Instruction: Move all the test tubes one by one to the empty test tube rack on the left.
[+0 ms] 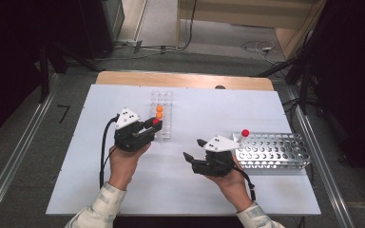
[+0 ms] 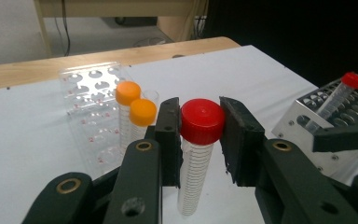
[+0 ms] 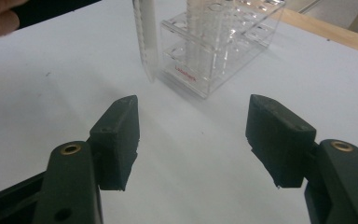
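**Red-capped tube pinched beside the clear rack**

A white table (image 1: 123,190) with a wooden far edge is sitting on grey floor, dark room around it. The left tool (image 2: 200,135) is hovering just beside the clear rack (image 2: 91,112) — jaws pinching a red-capped tube (image 2: 198,140) upright by its cap, near two orange-capped tubes (image 2: 135,105). The right tool (image 3: 193,140) is resting low near the metal rack (image 1: 273,149) — jaws spread, nothing between them.
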Tool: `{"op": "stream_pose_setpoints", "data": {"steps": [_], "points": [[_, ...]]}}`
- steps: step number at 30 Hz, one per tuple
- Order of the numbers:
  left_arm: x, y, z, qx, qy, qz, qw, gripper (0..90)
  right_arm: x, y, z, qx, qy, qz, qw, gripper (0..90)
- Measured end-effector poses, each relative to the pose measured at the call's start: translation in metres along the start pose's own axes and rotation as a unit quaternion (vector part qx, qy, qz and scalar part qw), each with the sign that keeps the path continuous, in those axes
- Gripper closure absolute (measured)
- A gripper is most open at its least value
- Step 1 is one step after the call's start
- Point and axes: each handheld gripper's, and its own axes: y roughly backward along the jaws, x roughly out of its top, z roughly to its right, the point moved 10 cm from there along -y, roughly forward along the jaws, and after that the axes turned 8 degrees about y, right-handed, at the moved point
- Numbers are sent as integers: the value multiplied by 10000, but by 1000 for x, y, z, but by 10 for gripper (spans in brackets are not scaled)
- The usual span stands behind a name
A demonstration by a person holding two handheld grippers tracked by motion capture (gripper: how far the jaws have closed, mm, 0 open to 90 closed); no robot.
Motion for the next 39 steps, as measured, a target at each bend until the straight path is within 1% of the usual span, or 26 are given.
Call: {"op": "stream_pose_setpoints", "data": {"steps": [2, 3, 7, 9, 12, 16, 21, 24, 26, 32, 39], "points": [[5, 1, -2, 51, -15, 29, 10000, 704, -4, 6, 3, -30, -30, -11, 10000, 328], [8, 1, -4, 74, -28, 36, 10000, 704, -6, 9, 5, -44, 15, -6, 10000, 326], [17, -1, -12, 180, -24, 45, 9998, 704, -12, 17, 6, -47, -78, -4, 10000, 317], [20, -1, -16, 201, 1, 44, 9998, 704, -15, 20, 6, -57, -102, -10, 9999, 315], [25, -2, -20, 242, 30, 61, 9997, 704, -17, 23, 6, -61, -58, -11, 10000, 310], [32, -1, -23, 284, 40, 108, 9995, 704, -18, 29, 9, -93, -141, 34, 9999, 308], [39, -3, -26, 350, 43, 140, 9993, 704, -20, 31, 15, -138, -181, 39, 9997, 307], [41, -6, -29, 414, 4, 130, 9991, 705, -22, 31, 17, -152, -220, 24, 9996, 306], [44, -8, -31, 426, 42, 160, 9990, 704, -23, 32, 18, -163, -236, 23, 9996, 306], [50, -15, -36, 528, 52, 185, 9984, 704, -24, 34, 22, -181, -300, 50, 9994, 305], [58, -25, -40, 621, 60, 247, 9977, 704, -24, 37, 24, -173, -345, 92, 9992, 274]]}}
